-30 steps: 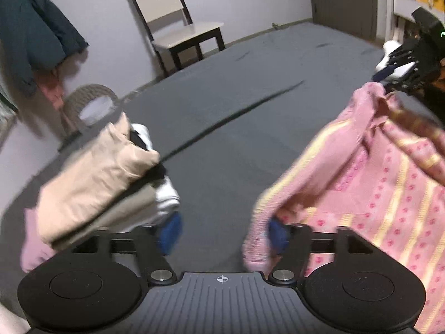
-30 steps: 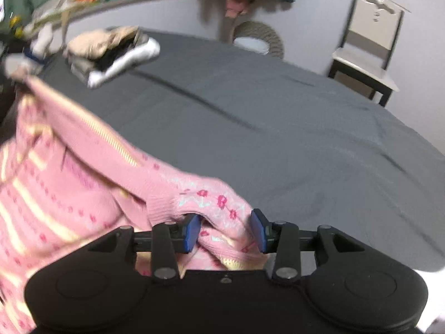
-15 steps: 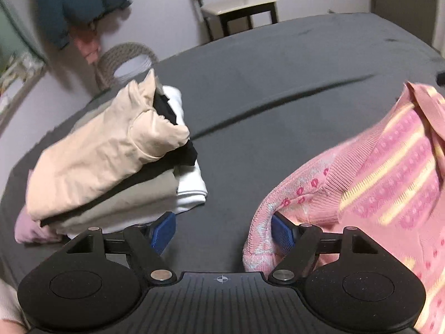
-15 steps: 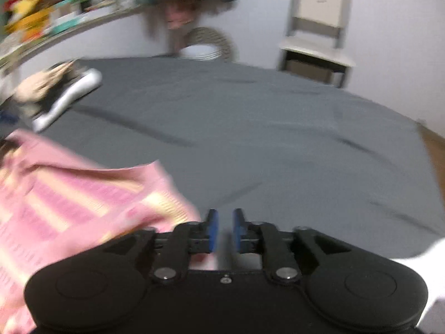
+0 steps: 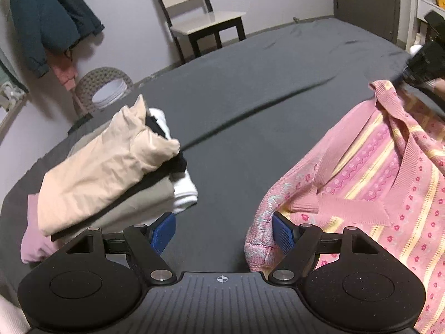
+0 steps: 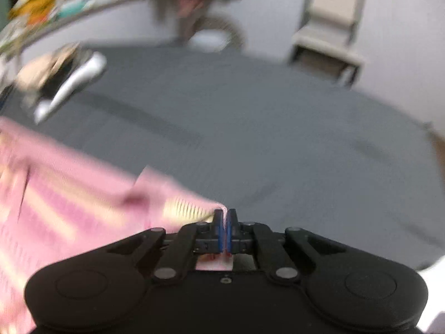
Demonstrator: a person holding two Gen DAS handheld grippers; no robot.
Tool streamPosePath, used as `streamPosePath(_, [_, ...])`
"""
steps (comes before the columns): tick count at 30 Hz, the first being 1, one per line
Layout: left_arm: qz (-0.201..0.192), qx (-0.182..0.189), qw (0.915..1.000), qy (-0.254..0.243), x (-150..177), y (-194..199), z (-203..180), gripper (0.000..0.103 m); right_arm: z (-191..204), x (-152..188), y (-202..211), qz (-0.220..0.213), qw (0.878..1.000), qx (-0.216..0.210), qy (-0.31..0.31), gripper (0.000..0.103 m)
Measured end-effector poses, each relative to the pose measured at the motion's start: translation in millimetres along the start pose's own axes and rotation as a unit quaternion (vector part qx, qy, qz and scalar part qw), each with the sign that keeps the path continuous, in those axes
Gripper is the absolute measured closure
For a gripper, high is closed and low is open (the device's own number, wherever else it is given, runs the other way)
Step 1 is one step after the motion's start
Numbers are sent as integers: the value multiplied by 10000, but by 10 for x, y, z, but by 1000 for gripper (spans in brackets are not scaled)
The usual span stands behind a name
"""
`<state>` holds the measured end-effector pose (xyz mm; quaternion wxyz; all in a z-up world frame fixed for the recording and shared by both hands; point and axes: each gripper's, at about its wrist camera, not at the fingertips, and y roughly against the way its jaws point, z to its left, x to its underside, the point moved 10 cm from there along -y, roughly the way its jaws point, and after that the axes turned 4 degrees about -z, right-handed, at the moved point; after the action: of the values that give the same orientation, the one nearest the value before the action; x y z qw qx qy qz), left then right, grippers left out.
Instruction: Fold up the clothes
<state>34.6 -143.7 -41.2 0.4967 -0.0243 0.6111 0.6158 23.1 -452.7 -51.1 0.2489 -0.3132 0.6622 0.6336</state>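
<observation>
— What is your left gripper [image 5: 224,231] doing?

— Its jaws stand wide apart with nothing between them. In the left wrist view the blue pads [image 5: 164,231] sit low in the frame, over the grey bedsheet [image 5: 250,89]. The right-hand pad is just beside a bunched sleeve end of the pink sweater [image 5: 383,172]; I cannot tell whether they touch.

— And your right one?

— My right gripper [image 6: 225,229] is pinched together on an edge of the pink sweater [image 6: 64,200]. In the right wrist view, which is blurred, a thin strip of pink knit shows between the blue pads at lower centre, and the rest of the garment spreads off to the lower left.

— Where does the sweater lie in the left wrist view?

— It fills the right side of the frame, pink with yellow stripes and small flower dots, draped on the sheet. Its far corner rises toward the upper right, where the right gripper [image 5: 425,64] shows as a dark blurred shape.

— Anything else on the bed?

— A stack of folded clothes [image 5: 111,167] at left centre: a beige piece on top, black, tan and white layers under it, a pale pink one at the bottom. It lies well apart from the sweater.

— And beyond the bed?

— A chair [image 5: 200,19] by the wall at top centre, a dark jacket [image 5: 47,19] hanging at upper left, and a woven basket [image 5: 100,86] below it.
</observation>
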Motion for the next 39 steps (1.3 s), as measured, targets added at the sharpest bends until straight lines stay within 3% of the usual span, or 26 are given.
streamPosePath(3, [-200,-130,9997,-58,-127,-78,-10,28,-151,-306,117,-487,9948,820,370,100])
streamPosePath(5, [-277,-220,9993,131,-220,-190,27,28,-279,-338,58,-379,9925,1091,402,100])
streamPosePath(9, [-108,-221,9987,440,-270,-492,30,28,-395,-21,-216,345,9948,957,55,97])
streamPosePath(11, [13,-229,9995,199,-237,-590,-51,28,-391,65,-241,446,9932,1071,116,90])
streamPosePath(12, [53,-231,9997,39,-220,-618,-94,28,-377,62,-219,408,9933,1077,125,81])
streamPosePath(15, [62,-135,9995,-275,-172,-575,-185,28,-160,-149,-56,30,9986,529,75,75])
streamPosePath(17, [42,-10,9997,-221,-129,-506,-191,28,208,-290,39,-44,9988,-470,-91,68])
streamPosePath(20, [23,309,9995,45,-36,-422,-200,28,876,-382,93,77,9790,-1977,-487,56])
streamPosePath(22, [82,392,9991,113,46,-417,-209,28,1304,-352,7,335,9618,-2620,-723,54])
streamPosePath(27, [300,397,9982,333,243,-484,-233,28,1830,-313,-301,647,9461,-2988,-1067,56])
streamPosePath(30, [231,776,9925,915,282,-442,-257,29,1957,-223,-360,795,9348,-3132,-1476,57])
streamPosePath(34, [348,902,9880,1206,368,-463,-305,31,2088,-214,-560,885,9341,-3080,-1573,65])
streamPosePath(35, [372,914,9879,1200,388,-470,-324,37,2113,-219,-605,897,9314,-3120,-1648,66])
streamPosePath(36, [416,956,9867,1245,416,-479,-338,57,2136,-221,-645,900,9289,-3146,-1734,72])
streamPosePath(39, [541,1170,9800,1514,491,-491,-365,84,2211,-226,-738,870,9253,-3164,-1901,91])
